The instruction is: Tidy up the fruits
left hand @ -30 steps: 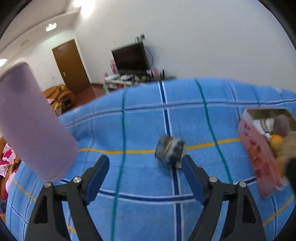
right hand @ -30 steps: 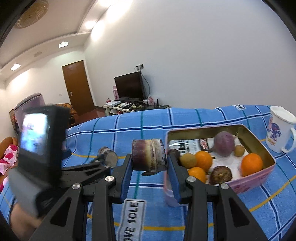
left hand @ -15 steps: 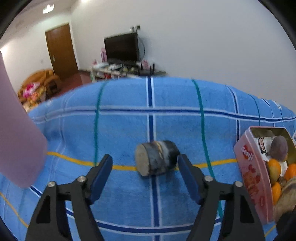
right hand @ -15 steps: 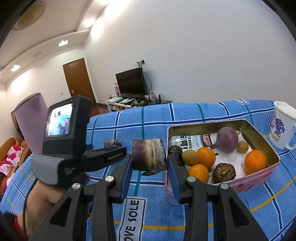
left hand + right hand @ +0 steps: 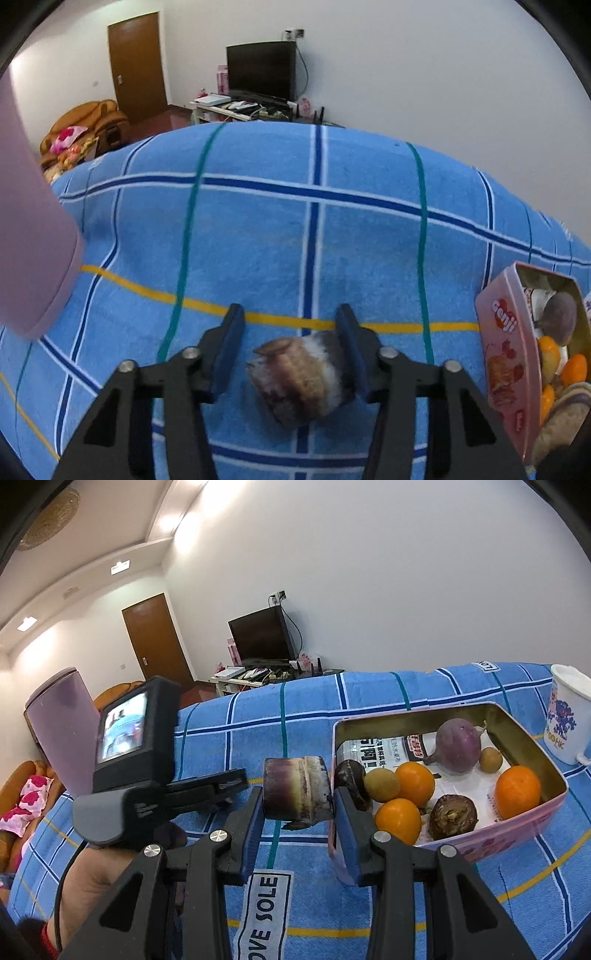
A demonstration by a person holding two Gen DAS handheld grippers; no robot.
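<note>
Sugarcane chunk (image 5: pixel 301 376) lies on the blue checked towel (image 5: pixel 258 236) between the spread fingers of the left gripper (image 5: pixel 291 343), its right end against the right pad, the left pad apart from it. Right gripper (image 5: pixel 297 797) pinches a second cane piece (image 5: pixel 295 794) just left of the pink tin (image 5: pixel 517 827), which holds oranges (image 5: pixel 415 782) and other fruit. At the far right stands a white mug (image 5: pixel 569 716); at the left, a lilac tumbler (image 5: pixel 62 731).

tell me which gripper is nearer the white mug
Right. The right gripper, shut on a cane piece, sits beside the tin that the white mug stands behind; the left gripper is farther left.
</note>
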